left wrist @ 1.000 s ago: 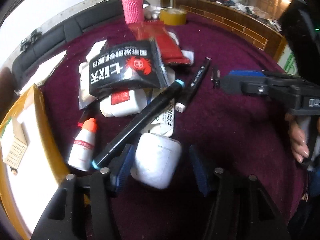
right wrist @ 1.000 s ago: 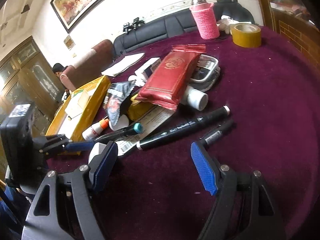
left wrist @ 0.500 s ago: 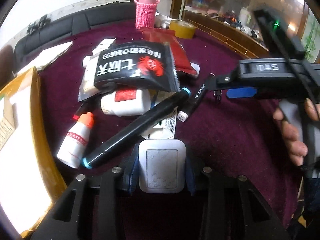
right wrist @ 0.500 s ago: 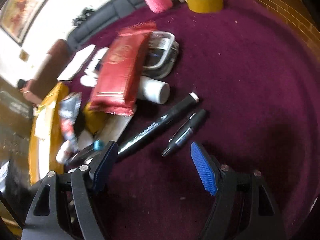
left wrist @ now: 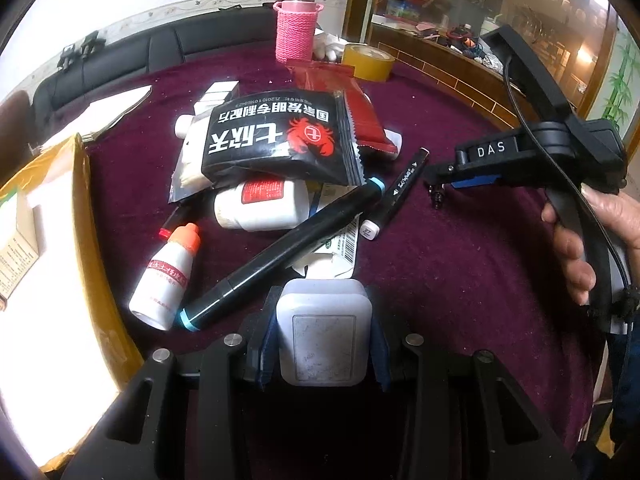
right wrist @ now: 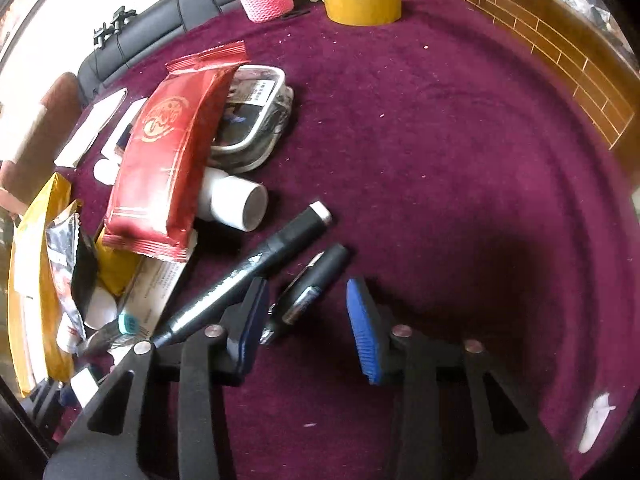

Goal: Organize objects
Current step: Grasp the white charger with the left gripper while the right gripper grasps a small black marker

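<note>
The white case [left wrist: 323,336] is clamped in the left gripper [left wrist: 322,340] at the pile's near edge, ready for lifting clear. The right gripper [right wrist: 306,312] is closing around the short pen [right wrist: 308,284], not yet pinched, beside the pile.

Red packet [left wrist: 360,120] half under black sachet [left wrist: 280,140]; bottle label [left wrist: 166,274] unreadable.

Both grippers are built of matte black plastic, with blue ribbed pads on the fingers [right wrist: 366,322] and silver round screws along the arms. White letters "DAS" are printed on the right gripper [left wrist: 438,194], and a thin black cable is run along its handle.
</note>
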### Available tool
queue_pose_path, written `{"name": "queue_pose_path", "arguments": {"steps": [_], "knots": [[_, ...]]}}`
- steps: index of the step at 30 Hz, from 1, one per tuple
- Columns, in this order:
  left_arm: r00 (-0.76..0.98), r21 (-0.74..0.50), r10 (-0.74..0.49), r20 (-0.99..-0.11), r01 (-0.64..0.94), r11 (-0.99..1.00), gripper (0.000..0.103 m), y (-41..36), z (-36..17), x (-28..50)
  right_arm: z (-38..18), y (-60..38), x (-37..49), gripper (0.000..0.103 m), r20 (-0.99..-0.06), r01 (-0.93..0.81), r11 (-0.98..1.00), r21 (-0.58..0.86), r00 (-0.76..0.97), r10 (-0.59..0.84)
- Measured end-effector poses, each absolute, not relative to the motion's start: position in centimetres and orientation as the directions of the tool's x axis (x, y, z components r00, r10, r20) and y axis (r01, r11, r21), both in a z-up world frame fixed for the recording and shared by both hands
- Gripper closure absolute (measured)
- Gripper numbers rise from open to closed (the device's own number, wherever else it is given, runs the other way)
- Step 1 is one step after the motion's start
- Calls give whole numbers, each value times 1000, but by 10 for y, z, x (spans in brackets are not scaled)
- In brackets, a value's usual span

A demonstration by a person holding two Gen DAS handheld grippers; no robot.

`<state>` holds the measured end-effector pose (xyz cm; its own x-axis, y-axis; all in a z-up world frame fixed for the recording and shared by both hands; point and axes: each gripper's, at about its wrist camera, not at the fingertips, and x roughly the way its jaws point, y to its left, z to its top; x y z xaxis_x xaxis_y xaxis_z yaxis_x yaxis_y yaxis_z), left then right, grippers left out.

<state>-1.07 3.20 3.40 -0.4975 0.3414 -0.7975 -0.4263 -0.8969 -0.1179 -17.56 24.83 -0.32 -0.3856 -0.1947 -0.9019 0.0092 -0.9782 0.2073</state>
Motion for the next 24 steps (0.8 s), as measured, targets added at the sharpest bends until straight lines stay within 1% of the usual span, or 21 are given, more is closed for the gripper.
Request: {"name": "queue_pose_path", "arguments": {"steps": [5, 9, 11, 12, 13, 14, 19, 22, 24], "knots": [[-497, -107, 330, -802, -425, -899, 69, 34, 30, -11, 0, 240, -176, 68, -907, 38, -990, 136, -396, -140], [-494, -89, 306, -814, -414, -906, 69, 38, 25, -13, 1, 241, -178, 68, -905, 65, -989, 129, -400, -145], [-501, -72, 294, -814, -415, -907, 69, 40, 24, -11, 1, 232, -181, 68, -904, 97, -991, 87, -410, -120], [-505, -67, 291, -813, -414, -908, 69, 40, 24, -11, 0, 229, -180, 71, -903, 113, -992, 64, -415, -106], [-505, -67, 291, -812, -414, -908, 69, 40, 24, -11, 0, 228, -178, 82, -901, 120, -992, 36, -425, -84], [-507, -68, 290, -812, -411, -909, 69, 40, 24, -11, 1, 230, -176, 91, -896, 126, -992, 10, -439, -65], [-514, -67, 285, -809, -401, -914, 69, 39, 23, -12, 4, 254, -161, 91, -891, 123, -985, 123, -424, -164], [-525, -55, 278, -805, -399, -915, 69, 39, 24, -10, 11, 250, -148, 91, -867, 154, -976, 156, -451, -210], [-536, -47, 272, -799, -396, -917, 69, 39, 25, -10, 16, 249, -137, 91, -852, 171, -975, 144, -479, -210]]}}
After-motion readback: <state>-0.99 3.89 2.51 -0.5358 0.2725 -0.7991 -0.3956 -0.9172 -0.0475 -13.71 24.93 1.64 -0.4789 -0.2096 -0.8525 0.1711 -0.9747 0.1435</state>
